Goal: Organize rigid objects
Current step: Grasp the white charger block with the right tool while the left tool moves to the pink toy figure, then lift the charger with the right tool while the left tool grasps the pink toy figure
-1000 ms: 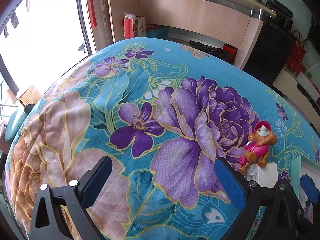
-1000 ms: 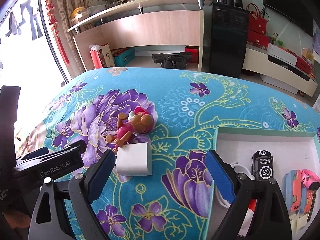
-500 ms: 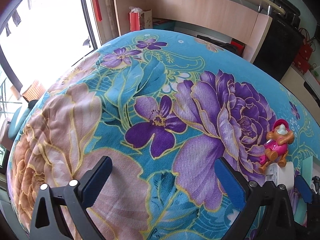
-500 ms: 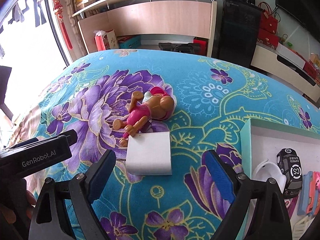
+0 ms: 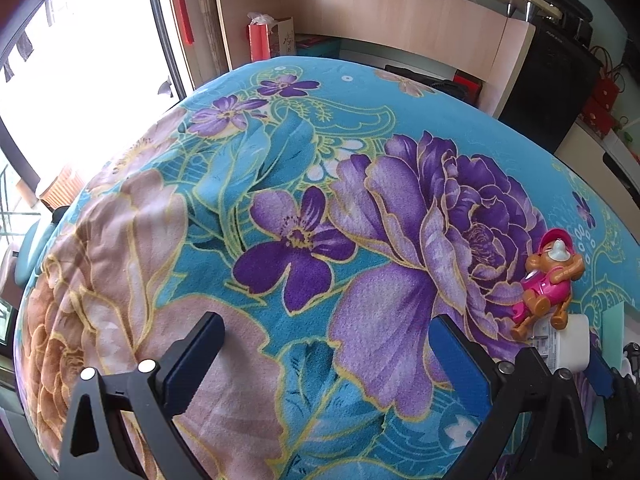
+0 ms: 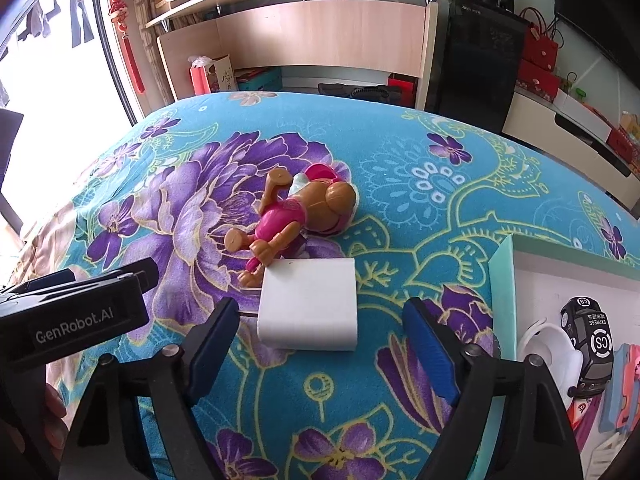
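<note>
A floral blanket (image 6: 400,168) in turquoise and purple covers the whole work surface. The right gripper (image 6: 320,332) hangs low over it, tilted downward, with a white charger block (image 6: 308,304) lying flat on the cloth between its blue pads. Its jaws have just been closing, yet neither pad touches the block; a strip of blanket shows on both sides. Just beyond the block lies a toy figure (image 6: 296,216) in a pink outfit, on its back, one foot touching the block's far edge. To the right stands a white tray with a pale green rim (image 6: 500,256); inside it sit a black toy car (image 6: 592,344), a white rounded piece (image 6: 548,344) beside the car, and some pink and blue flat pieces at the very edge that I can't make out. The left gripper (image 5: 328,360) hovers over a bare stretch of blanket with its jaws wide apart and nothing between them; from its side, the toy figure (image 5: 548,280) and the charger block (image 5: 568,344) lie off to its right.
</note>
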A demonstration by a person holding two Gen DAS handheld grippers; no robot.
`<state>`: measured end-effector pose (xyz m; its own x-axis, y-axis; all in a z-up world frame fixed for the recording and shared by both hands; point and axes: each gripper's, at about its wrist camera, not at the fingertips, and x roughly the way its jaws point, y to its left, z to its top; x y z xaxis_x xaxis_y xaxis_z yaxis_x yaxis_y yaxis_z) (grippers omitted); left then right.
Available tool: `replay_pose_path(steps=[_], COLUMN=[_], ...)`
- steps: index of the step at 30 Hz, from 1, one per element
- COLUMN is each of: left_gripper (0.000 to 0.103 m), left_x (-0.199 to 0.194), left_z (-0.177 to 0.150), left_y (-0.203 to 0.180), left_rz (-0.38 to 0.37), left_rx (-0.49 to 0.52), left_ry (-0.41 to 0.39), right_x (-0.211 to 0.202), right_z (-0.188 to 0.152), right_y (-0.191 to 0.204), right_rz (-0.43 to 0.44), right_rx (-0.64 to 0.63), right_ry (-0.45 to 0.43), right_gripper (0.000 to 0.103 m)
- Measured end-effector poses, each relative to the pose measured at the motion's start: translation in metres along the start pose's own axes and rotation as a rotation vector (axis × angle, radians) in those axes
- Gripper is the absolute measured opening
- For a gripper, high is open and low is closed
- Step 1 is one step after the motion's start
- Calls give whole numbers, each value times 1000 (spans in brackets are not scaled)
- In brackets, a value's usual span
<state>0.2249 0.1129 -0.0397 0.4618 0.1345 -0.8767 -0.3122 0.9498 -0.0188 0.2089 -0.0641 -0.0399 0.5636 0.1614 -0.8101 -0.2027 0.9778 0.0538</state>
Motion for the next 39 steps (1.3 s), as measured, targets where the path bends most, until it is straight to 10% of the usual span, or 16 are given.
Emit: replay_pose_path(steps=[6,39], left_gripper=[103,103], left_x=[-3,-27], left_z=[1,8], left_y=[-7,-60], left_rz=[-26,-203], left_rx=[16,126], left_ry=[-10,-156], right_x=[-3,-62], right_z=[0,13], right_y=[-4,-67], right_rz=[8,-98], right_rx=[9,114], right_ry=[-5,-108], right_gripper=[60,60])
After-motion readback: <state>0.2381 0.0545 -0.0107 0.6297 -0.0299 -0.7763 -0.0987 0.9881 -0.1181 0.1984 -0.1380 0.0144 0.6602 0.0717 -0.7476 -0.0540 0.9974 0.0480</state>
